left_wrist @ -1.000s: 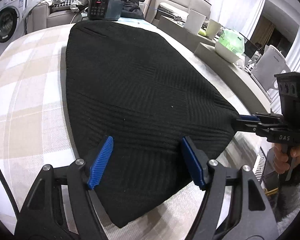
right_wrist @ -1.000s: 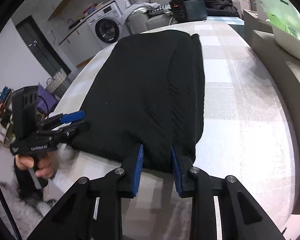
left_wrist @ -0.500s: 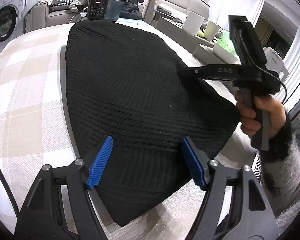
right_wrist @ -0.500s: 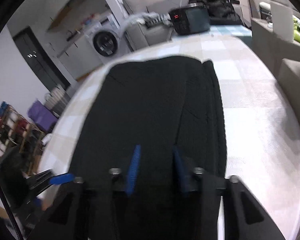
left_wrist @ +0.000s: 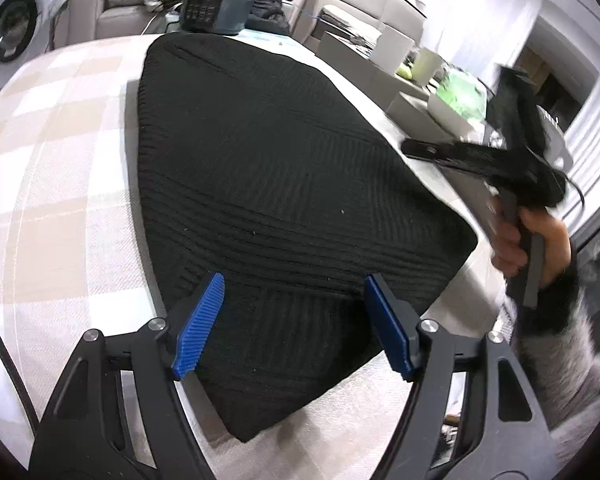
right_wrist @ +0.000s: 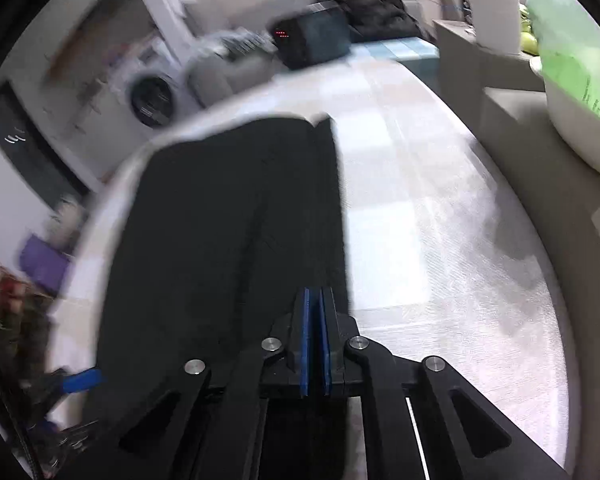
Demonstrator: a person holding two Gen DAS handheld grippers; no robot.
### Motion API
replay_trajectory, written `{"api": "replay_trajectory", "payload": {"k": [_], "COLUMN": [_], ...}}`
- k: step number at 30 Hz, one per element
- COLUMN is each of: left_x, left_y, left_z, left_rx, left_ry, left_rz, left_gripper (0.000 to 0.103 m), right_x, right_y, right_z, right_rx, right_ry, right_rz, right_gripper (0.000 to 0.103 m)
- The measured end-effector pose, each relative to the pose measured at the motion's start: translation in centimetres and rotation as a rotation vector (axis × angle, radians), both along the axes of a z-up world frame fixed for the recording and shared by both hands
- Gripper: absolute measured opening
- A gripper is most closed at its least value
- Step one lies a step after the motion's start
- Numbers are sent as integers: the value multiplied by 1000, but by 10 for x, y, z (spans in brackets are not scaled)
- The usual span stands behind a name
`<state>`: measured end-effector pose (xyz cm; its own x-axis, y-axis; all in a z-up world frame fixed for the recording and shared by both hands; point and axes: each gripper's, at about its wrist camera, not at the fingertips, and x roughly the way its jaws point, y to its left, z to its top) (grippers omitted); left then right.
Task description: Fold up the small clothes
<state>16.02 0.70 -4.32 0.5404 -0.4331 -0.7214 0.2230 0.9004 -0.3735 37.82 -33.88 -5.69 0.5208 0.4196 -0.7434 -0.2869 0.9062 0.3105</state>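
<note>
Now, garment: black ribbed knit [left_wrist: 268,184], flat on the checked worktop [left_wrist: 56,168].
Long axis: I read it running away from me, near corner towards the left tool.
Left tool [left_wrist: 296,320]: spread, empty, over the near hem; nearer.
Right tool [right_wrist: 315,340]: pressed together, nothing visibly pinched, over right edge.

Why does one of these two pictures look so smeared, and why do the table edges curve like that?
Right wrist view: motion blur smears the washing machine and the black knitted garment; only the right gripper, carried with the camera, stays crisp. Left wrist view: mostly sharp, the knit ribs readable, though the person's hand is streaked. Both views: fisheye lenses bend the checked tablecloth into curves.
</note>
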Motion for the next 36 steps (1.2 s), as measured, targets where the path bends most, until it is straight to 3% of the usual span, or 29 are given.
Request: {"api": "replay_trajectory", "payload": {"k": [3,7,8,9,11,13,15,17,19,23,24,29,32,34,36], "left_x": [-1,2,3,3,0,0,0,2,2,-1,-1,1,9,15,20], "left_y": [1,-10,-13,-16,-20,-21,-19,-18,-18,-16,-15,1,6,12,20], "left_z": [7,2,-2,-5,-5,-5,-5,-6,-6,-5,-4,6,10,10,8], "left_rx": [-34,22,30,43,67,72,60,59,58,66,66,25,73,72,70], "left_ry": [-25,-28,-15,-12,-34,-36,-33,-31,-31,-40,-38,-54,-64,-51,-32], "left_rz": [4,-1,-10,-13,-16,-17,-18,-18,-18,-25,-19,50,83,106,135], "left_gripper": [70,70,70,70,72,73,73,73,73,73,73,73,73,73,73], "right_x": [-27,-77,-85,-94,-104,-112,-120,-128,-133,-104,-102,-78,-35,-2,26], "right_y": [-5,-5,-6,-5,-4,-6,-3,-2,-5,-3,-3,-6,3,13,29], "right_z": [14,15,12,7,-2,-7,-7,-3,0,-15,-11,23,32,34,32], "right_rx": [65,72,77,64,12,23,21,29,21,-43,-45,43,73,102,111], "right_ry": [-14,12,16,24,46,46,17,-8,-13,39,39,-71,-72,-58,-41], "right_rz": [76,171,182,187,186,182,195,204,204,212,209,148,70,52,74], "right_gripper": [23,27,30,40,45,42,19,10,8,8,12,23,33,48,52]}}
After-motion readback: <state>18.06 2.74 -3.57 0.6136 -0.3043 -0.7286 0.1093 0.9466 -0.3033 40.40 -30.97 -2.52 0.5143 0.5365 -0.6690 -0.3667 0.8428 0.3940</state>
